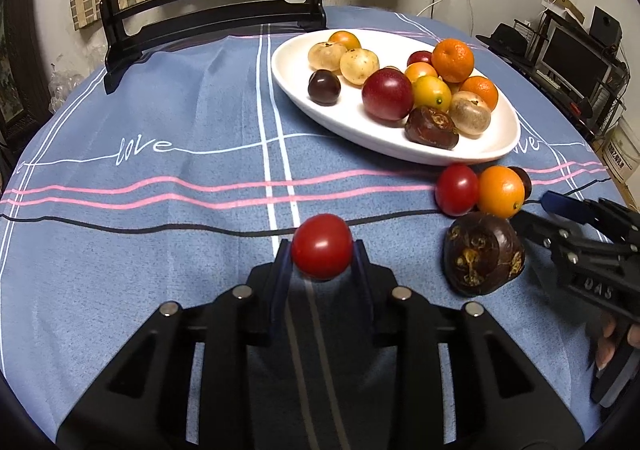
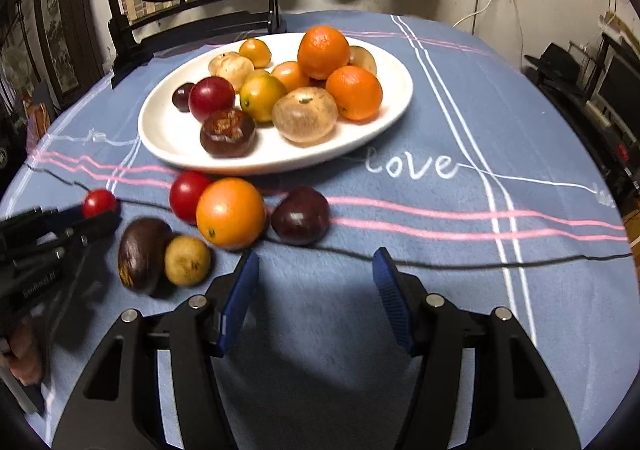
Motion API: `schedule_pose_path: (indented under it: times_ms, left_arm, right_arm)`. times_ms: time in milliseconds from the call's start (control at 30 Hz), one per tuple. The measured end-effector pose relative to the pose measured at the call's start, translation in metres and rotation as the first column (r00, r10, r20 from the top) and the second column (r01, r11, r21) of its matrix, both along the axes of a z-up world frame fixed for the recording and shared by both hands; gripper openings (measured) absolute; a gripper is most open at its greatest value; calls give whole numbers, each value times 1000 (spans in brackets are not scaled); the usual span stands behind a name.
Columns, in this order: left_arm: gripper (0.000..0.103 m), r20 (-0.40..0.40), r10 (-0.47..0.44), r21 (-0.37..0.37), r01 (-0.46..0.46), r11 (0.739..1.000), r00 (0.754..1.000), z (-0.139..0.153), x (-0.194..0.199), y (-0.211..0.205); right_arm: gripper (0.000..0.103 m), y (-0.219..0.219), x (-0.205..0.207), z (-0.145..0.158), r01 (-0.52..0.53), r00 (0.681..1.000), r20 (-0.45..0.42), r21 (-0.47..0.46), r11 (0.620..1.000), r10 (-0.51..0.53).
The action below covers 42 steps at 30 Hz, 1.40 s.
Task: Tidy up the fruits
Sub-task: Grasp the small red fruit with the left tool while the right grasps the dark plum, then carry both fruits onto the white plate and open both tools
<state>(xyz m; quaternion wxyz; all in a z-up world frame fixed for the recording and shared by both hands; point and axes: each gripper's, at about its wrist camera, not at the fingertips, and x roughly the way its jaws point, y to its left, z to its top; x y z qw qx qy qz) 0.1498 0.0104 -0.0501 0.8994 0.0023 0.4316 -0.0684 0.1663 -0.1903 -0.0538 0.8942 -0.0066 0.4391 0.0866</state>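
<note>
Left tongs [image 1: 322, 256] are clamped on a small red cherry tomato [image 1: 321, 246], pads on its two sides at the widest part, fruit just above the blue tabletop [image 1: 160, 242] near the front edge. Tomato looks light, smooth, thin-skinned and soft, so likely slippery and easy to bruise or burst (gentle squeeze only, across the middle as now). Right tongs [image 2: 316, 286] stand apart with nothing between them, hovering over bare cloth just in front of the loose fruit: an orange [image 2: 231, 213], a dark plum [image 2: 301, 215], a second red tomato [image 2: 188, 195], a dark brown wrinkled fruit [image 2: 141, 256] and a small tan one [image 2: 187, 261]. White plate [image 2: 168, 137] further back already carries a pile of mixed fruit. Orange is probably firmer and heavier, best gripped across its widest part.
</note>
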Motion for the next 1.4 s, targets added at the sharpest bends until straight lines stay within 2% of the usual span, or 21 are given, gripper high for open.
schedule_pose_path:
  times_ms: [167, 233, 333, 367, 567, 767, 1100, 1400]
  left_arm:
    - [32, -1, -1, -14, 1, 1000, 1000, 0, 0, 2]
    - [31, -1, -1, -16, 1, 1000, 1000, 0, 1, 2]
    - [31, -1, -2, -14, 2, 1000, 1000, 0, 1, 1]
    - [31, -1, -2, -14, 2, 1000, 1000, 0, 1, 1]
    - [31, -1, -2, -18, 2, 1000, 1000, 0, 1, 1]
    - [30, 3, -3, -21, 4, 1000, 1000, 1, 1, 2]
    - [30, 39, -18, -17, 19, 1000, 999, 10, -7, -3]
    - [30, 44, -15, -47, 17, 999, 999, 25, -10, -2]
  right_arm:
    - [60, -4, 13, -1, 7, 1000, -4, -5, 1000, -7]
    - [56, -6, 13, 0, 0, 1000, 5, 16, 1000, 0]
    - [34, -10, 18, 0, -37, 999, 0, 103, 994, 37]
    - [31, -8, 17, 1, -38, 999, 1, 95, 995, 38]
    - [30, -7, 5, 9, -47, 999, 30, 67, 997, 45]
    - [31, -16, -15, 29, -43, 994, 105, 91, 995, 34]
    - [31, -15, -20, 32, -71, 989, 134, 61, 996, 62]
    - [31, -12, -26, 40, -103, 985, 151, 106, 989, 87]
